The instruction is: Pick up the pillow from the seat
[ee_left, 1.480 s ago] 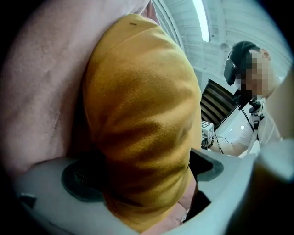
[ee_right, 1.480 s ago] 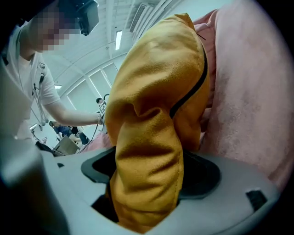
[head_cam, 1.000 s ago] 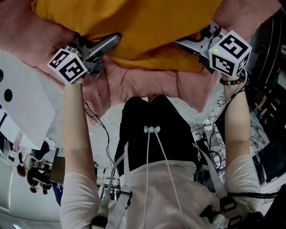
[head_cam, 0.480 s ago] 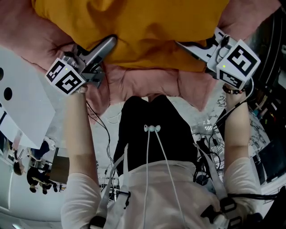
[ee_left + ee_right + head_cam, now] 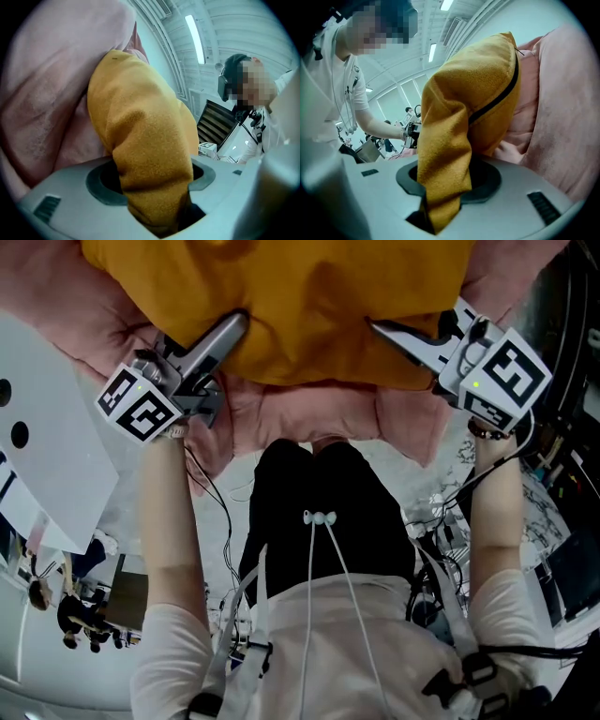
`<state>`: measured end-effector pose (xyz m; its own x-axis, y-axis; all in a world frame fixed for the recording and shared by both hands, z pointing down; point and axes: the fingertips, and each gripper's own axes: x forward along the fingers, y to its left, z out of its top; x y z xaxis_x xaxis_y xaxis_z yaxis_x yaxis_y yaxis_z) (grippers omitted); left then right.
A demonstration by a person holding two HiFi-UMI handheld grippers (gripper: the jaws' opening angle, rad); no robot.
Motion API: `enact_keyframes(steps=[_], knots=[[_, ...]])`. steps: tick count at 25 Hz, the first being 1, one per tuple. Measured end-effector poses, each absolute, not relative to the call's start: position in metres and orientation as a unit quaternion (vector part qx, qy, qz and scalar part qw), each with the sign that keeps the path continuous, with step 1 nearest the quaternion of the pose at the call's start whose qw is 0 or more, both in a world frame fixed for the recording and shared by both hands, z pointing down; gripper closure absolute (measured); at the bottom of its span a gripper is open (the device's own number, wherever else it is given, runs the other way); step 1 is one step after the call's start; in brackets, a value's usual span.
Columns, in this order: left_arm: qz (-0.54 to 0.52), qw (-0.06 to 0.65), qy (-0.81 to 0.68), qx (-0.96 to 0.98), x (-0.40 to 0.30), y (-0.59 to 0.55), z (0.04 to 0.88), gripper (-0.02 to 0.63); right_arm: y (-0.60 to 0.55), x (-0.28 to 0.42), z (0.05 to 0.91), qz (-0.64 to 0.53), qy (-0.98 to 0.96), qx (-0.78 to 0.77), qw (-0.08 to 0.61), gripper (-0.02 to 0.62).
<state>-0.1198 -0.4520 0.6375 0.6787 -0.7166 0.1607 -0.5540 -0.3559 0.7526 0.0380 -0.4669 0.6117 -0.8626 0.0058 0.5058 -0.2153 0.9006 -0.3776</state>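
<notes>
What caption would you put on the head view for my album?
The left gripper and right gripper, jaws just closing on it, pinch the orange pillow over the pink blanket.

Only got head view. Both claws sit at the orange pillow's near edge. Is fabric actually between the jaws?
Observer: Left gripper view: the left claw has just been closing, and a fold of the pillow is pinched between its jaws.
Operator: Right?
Observer: Same. The right claw has just closed onto a hanging fold.
Operator: Zipper?
Observer: A dark zipper line runs along the pillow edge in the right gripper view.
</notes>
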Motion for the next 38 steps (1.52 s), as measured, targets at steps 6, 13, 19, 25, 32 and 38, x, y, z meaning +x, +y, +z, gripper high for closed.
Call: enact_keyframes(steps=[6,13,19,25,32,38], knots=[[-0.108,0.399,-0.388,0.824,-0.117,-0.452,0.619,0.282,-0.467,0.039,0.599,0.205,-0.946,0.069,0.244,0.440],[-0.119,0.379,-0.394,0.829,-0.126,-0.427,0.547,0.284,-0.442,0.029,0.531,0.180,-0.954,0.078,0.225,0.440],[-0.130,0.326,-0.398,0.848,-0.128,-0.445,0.501,0.285,-0.458,0.027,0.489,0.135,-0.966,0.095,0.197,0.440],[-0.126,0.301,-0.390,0.861,-0.116,-0.454,0.451,0.285,-0.465,0.039,0.444,0.111,-0.972,0.108,0.177,0.440],[-0.130,0.286,-0.395,0.863,-0.103,-0.450,0.407,0.287,-0.462,0.051,0.402,0.097,-0.975,0.119,0.163,0.440],[-0.129,0.278,-0.393,0.867,-0.091,-0.442,0.372,0.287,-0.453,0.064,0.371,0.093,-0.976,0.128,0.146,0.439]])
